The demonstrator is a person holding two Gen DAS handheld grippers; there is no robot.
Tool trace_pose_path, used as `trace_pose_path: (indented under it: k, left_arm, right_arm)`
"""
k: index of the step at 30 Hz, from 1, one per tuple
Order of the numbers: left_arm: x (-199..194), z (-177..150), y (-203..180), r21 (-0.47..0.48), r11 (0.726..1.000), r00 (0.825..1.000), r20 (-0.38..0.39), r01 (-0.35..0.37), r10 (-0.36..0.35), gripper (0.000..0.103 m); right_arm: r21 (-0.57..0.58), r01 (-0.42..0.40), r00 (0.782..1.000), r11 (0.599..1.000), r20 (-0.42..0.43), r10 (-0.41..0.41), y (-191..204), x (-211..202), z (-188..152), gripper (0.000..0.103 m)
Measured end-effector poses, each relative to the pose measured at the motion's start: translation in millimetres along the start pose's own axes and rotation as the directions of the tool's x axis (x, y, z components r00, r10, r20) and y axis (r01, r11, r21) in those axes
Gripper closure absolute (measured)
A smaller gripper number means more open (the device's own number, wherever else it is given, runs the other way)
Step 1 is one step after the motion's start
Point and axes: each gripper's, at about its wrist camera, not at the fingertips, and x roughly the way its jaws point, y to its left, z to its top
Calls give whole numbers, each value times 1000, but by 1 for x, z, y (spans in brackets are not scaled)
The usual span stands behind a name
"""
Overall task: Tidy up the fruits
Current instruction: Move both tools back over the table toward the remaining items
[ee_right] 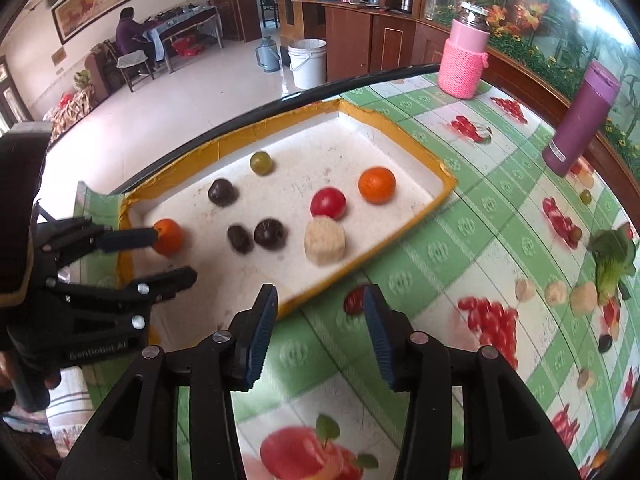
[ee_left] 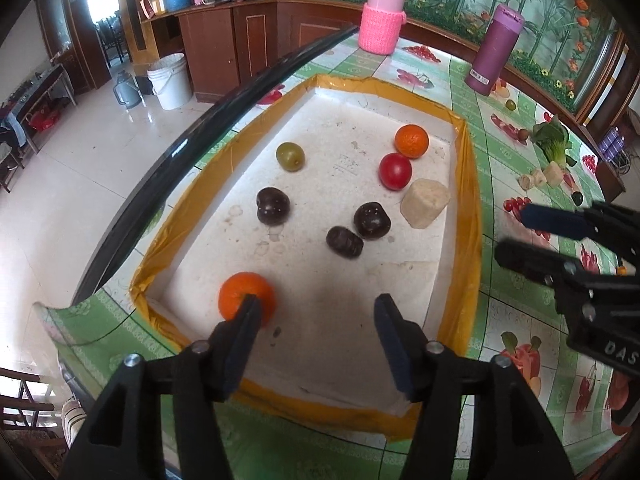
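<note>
Tray [ee_left: 464, 216] long axis runs away | left gripper [ee_left: 316, 308] open | orange [ee_left: 240, 292] beside finger

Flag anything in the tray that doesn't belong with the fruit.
The pale beige block beside the tomato in the tray looks odd: it is no fruit, and resembles the beige chunks still out on the tablecloth.

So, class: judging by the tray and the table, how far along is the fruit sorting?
Done: eight items lie in the tray, including two oranges and a red tomato. In hand: nothing; the left gripper stands open beside the near orange, and the right gripper is open and empty. Left: small pieces and greens on the table.
</note>
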Motion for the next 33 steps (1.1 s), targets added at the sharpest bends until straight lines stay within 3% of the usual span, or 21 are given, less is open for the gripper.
trace_pose_path:
  k: [3, 7, 11, 17, 23, 29, 33]
  left_arm:
    - [-9, -6, -5, 7, 1000, 1000, 20, -19, 19, 36]
    - [-23, -11, -15, 22, 998, 997, 57, -63, 61, 32]
    - [-32, -15, -31, 39, 997, 995, 79, -63, 59, 27]
    - [-33, -14, -81, 121, 992, 997, 65, -42, 34, 26]
    - [-31, -18, -141, 220, 976, 999, 33, -2, -6, 23]
    - [-27, -19, -195, 316, 948, 1000, -6, 23, -22, 23]
    - [-23, -19, -220, 362, 932, 999, -25, 33, -26, 22]
  right_arm:
    - [19, 12, 1000, 1000, -4, -12, -6, -13, -18, 48]
    - [31, 55, 998, 998, -9, -54, -16, -30, -48, 47]
    - [58, 86, 996, 995, -25, -85, -29, -44, -84, 47]
    - [175, 133, 991, 976, -37, -128, -73, -71, -136, 47]
    - [320, 201, 979, 926, -40, -199, -136, -96, -177, 47]
    - [421, 226, 969, 878, -4, -248, -195, -104, -183, 47]
    - [452, 217, 966, 865, 28, -257, -229, -87, -167, 46]
